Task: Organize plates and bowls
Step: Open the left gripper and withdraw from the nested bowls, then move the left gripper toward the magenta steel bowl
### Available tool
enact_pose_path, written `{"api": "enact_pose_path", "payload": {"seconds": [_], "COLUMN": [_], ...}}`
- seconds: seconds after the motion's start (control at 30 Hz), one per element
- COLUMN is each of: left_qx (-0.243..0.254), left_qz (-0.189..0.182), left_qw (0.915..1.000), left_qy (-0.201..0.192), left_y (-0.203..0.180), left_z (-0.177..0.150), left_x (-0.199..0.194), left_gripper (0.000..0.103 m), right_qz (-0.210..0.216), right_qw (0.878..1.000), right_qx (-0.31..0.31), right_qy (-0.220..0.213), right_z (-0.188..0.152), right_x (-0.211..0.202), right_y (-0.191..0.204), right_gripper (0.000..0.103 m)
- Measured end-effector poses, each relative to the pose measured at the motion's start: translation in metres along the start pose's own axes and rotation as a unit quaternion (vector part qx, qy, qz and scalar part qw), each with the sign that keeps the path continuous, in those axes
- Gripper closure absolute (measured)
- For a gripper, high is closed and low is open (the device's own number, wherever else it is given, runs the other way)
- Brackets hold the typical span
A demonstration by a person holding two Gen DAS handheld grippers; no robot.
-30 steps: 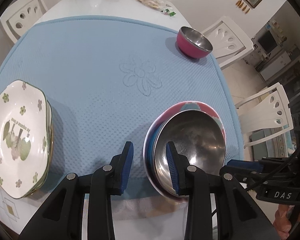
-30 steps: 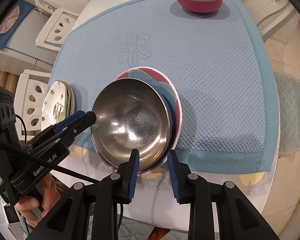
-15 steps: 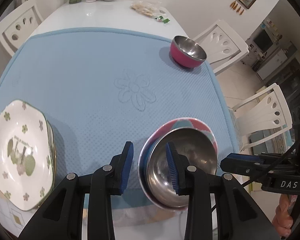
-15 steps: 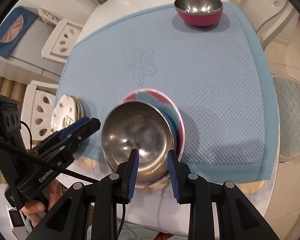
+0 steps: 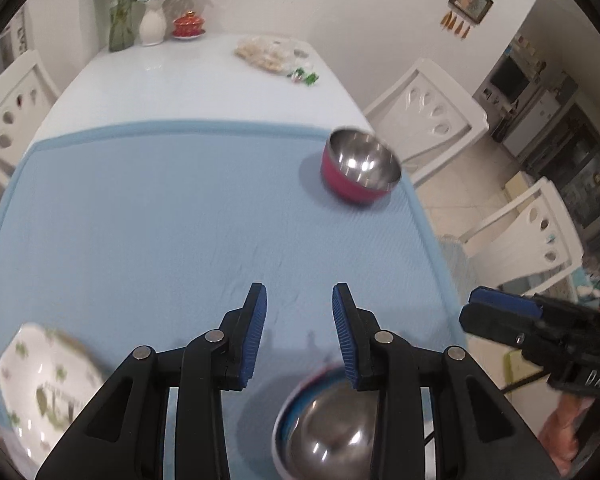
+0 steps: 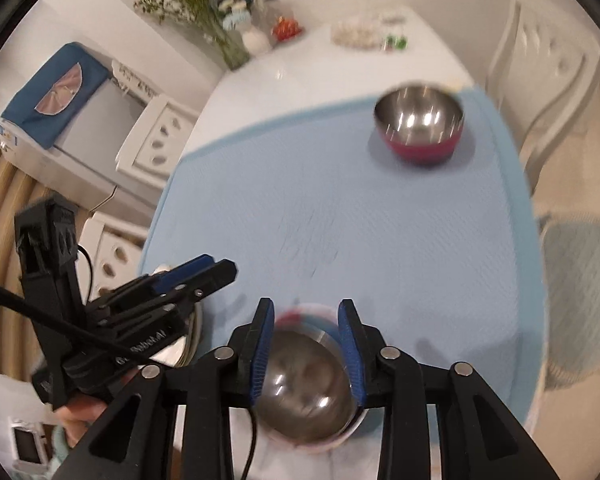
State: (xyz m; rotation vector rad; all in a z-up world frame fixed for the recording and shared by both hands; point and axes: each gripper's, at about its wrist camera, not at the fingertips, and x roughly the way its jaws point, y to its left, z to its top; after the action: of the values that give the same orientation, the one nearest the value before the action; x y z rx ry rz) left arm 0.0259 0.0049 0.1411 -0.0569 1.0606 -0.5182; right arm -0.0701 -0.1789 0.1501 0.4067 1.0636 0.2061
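A steel bowl sits in a pink and blue plate at the near edge of the blue mat. My left gripper hovers above the mat, left of that bowl, jaws opening with nothing between them. My right gripper hangs over the steel bowl; its jaws are opening and the pads do not touch the bowl. A pink bowl with a steel inside stands at the mat's far right, also in the right wrist view. A stack of white floral plates lies near left.
White chairs stand around the white table. At its far end are flower vases, a red lidded cup and a bag of snacks. A hand holds the left gripper.
Both grippers have risen and pulled back from the steel bowl, which now sits lower in both views. Their jaws stand wider than before. The bowl and plate stay on the mat.
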Motion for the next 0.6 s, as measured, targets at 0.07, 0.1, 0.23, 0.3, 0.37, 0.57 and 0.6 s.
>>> {"api": "enact_pose_path", "payload": {"seconds": [0.07,0.1,0.23,0.3,0.37,0.57,0.6], "left_qx": [-0.009,-0.016,-0.039,-0.043,-0.043,-0.049,-0.049], "left_qz": [-0.039,-0.060,-0.092,-0.101,-0.102,-0.117,-0.117], "left_qw": [0.9992,0.9980,0.9949,0.9939,0.9939,0.9917,0.9915], "left_qy": [-0.003,-0.008,-0.016,-0.012,-0.007,0.025,0.030], "left_y": [0.001,0.001,0.001,-0.001,-0.003,-0.008,-0.008], "left_z": [0.019,0.031,0.065,0.084,0.096,0.126,0.129], "left_x": [0.009,0.016,0.041,0.061,0.076,0.132,0.141], "left_gripper": [0.062,0.057,0.045,0.045,0.045,0.045,0.045], "right_qz": [-0.005,-0.005,-0.021,-0.028,-0.034,-0.033,-0.033], "right_qw": [1.000,0.999,0.998,0.996,0.994,0.988,0.987], "right_qx": [0.002,0.006,0.035,0.057,0.082,0.136,0.141], "right_qy": [-0.023,-0.033,-0.051,-0.056,-0.062,-0.064,-0.064], "right_z": [0.013,0.019,0.042,0.055,0.068,0.102,0.107], "right_x": [-0.001,0.000,0.011,0.018,0.026,0.061,0.067], "right_y": [-0.010,-0.015,-0.046,-0.069,-0.088,-0.135,-0.140], "right_gripper": [0.054,0.054,0.053,0.053,0.053,0.053,0.053]}}
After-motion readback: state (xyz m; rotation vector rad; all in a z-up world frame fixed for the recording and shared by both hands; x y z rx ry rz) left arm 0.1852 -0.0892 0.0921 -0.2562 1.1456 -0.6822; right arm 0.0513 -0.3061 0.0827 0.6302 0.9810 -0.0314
